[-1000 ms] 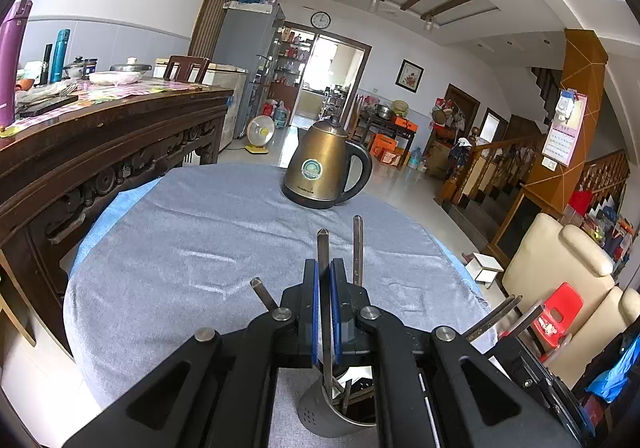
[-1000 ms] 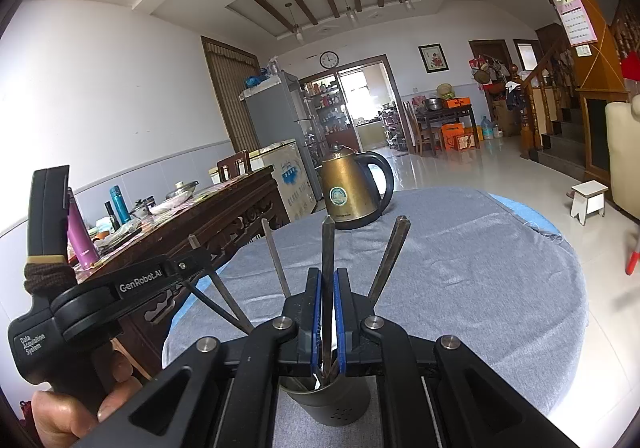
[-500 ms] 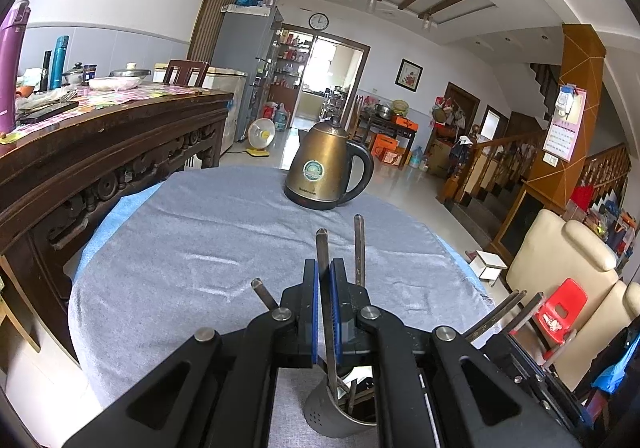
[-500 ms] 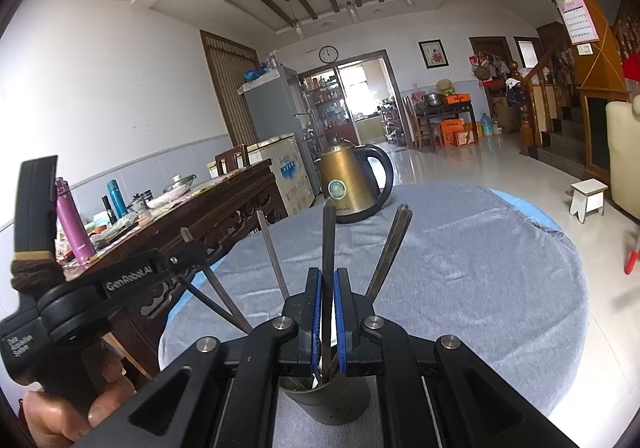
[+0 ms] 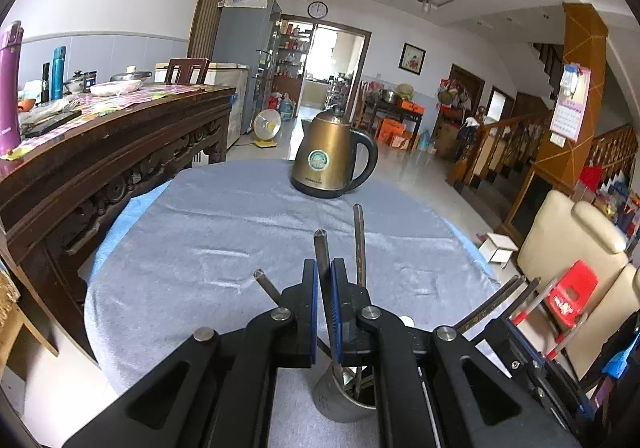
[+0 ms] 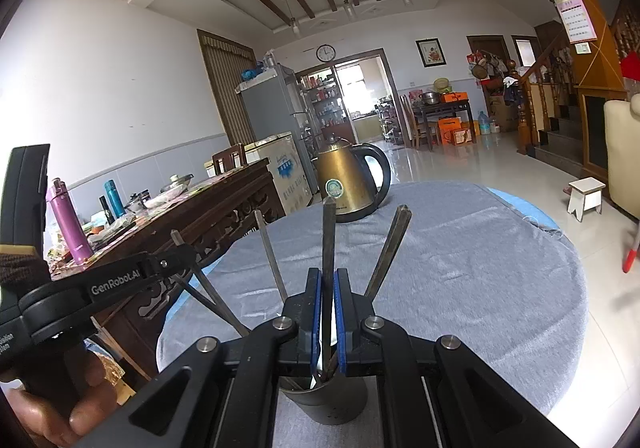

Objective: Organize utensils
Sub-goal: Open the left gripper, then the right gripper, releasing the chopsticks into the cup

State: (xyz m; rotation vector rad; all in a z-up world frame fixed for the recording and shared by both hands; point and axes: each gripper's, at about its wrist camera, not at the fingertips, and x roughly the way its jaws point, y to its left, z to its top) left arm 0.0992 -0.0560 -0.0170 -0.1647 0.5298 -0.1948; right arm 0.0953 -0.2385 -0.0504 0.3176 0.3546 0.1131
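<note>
Plainly, both grippers stand over the metal utensil holder [image 5: 345,400] at the near edge of the grey-clothed round table [image 5: 200,248], with the gold kettle [image 5: 334,156] at the table's far edge behind it. In the left wrist view, the left gripper [image 5: 324,276] has its blue pads pressed together on one upright dark utensil handle [image 5: 321,248]; another handle [image 5: 359,240] rises just right of it. Only the right wrist view shows the person's left hand [image 6: 60,408] around the left tool's grip, beside the holder. There the right gripper [image 6: 328,284] is likewise clamped on a tall handle [image 6: 329,232] standing in the holder [image 6: 324,404], with other handles splaying to either side. The utensils' working ends are hidden inside the holder, so what kind each is cannot be told. The gripper bodies cover most of the holder.
</note>
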